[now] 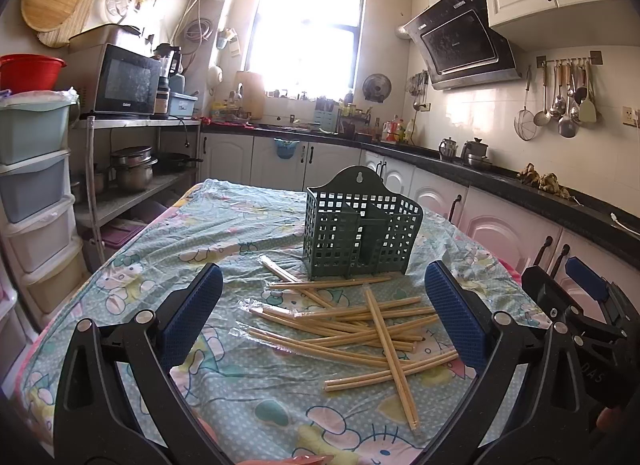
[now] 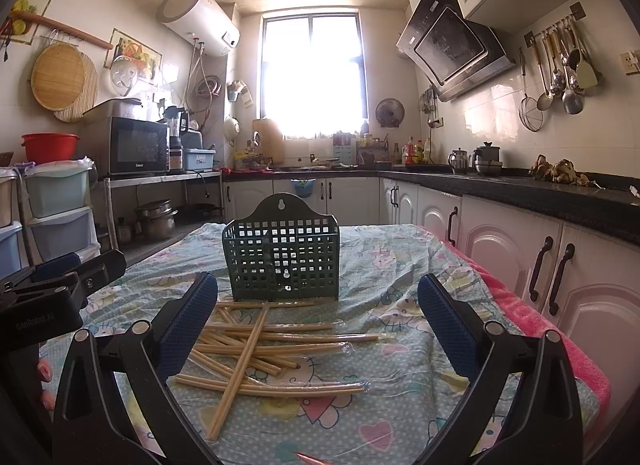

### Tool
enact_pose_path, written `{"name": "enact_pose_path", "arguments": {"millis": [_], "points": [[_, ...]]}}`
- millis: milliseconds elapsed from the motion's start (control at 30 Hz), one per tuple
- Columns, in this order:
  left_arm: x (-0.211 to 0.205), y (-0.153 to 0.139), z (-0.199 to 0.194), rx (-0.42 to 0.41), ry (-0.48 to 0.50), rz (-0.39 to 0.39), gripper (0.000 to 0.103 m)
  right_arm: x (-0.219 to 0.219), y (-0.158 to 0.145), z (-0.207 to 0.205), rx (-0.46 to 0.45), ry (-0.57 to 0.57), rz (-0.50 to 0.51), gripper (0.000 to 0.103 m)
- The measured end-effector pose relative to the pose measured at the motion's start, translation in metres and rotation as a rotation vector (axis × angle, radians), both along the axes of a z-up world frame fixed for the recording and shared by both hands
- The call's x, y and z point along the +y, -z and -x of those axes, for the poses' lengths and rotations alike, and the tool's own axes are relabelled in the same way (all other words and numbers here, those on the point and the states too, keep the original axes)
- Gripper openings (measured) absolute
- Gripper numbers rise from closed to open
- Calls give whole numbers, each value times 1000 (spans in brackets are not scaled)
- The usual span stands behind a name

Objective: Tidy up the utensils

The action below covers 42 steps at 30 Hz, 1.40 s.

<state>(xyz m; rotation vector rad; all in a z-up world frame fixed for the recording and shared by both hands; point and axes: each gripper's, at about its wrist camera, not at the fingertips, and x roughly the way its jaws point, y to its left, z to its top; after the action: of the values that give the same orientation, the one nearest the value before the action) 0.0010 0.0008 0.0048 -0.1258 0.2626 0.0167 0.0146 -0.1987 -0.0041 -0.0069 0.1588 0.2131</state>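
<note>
My left gripper (image 1: 324, 313) was spread wide and held nothing, its blue ribbed pads (image 1: 192, 305) framing the pile; my right gripper (image 2: 318, 315) was just as wide apart and just as empty. The loose heap of pale bamboo chopsticks (image 1: 360, 325) lay straight ahead of both, on the cartoon-printed tablecloth (image 1: 160, 249), directly in front of the dark green perforated plastic utensil basket (image 1: 360, 241). Most sticks ran crosswise to my fingers, parallel to the basket's front wall; one pair lay the other way, running from the basket toward me. From the left the heap sat between the pads, slightly right of centre; from the right it sat toward the left pad, so I judged the left gripper the nearer.

Only the left view looked down into the basket, showing its divider and empty compartments. The right view showed its flat front wall and some sticks in clear wrappers.
</note>
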Motion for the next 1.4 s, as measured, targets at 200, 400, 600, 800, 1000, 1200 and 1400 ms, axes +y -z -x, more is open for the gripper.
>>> {"name": "enact_pose_path", "arguments": {"millis": [200,400,600,800,1000,1200,1400], "points": [[3,2,-2,9,0,5,94,4,3,-2,17,-24,15,97],[17,4,-12,58,-25,20,94,9,2,-14,77,-76,32,97],[42,9,-25,141,-66,63,94,22,-1,-26,142,-147,61,97],[59,8,-32,181,-95,66,94,31,-3,-36,179,-202,86,97],[76,12,-48,270,-105,95,94,43,-9,-64,260,-252,107,97],[90,19,-67,373,-91,162,93,45,-11,-98,349,-265,82,96],[92,31,-85,474,-35,243,75,50,-9,-128,403,-262,130,84]]}}
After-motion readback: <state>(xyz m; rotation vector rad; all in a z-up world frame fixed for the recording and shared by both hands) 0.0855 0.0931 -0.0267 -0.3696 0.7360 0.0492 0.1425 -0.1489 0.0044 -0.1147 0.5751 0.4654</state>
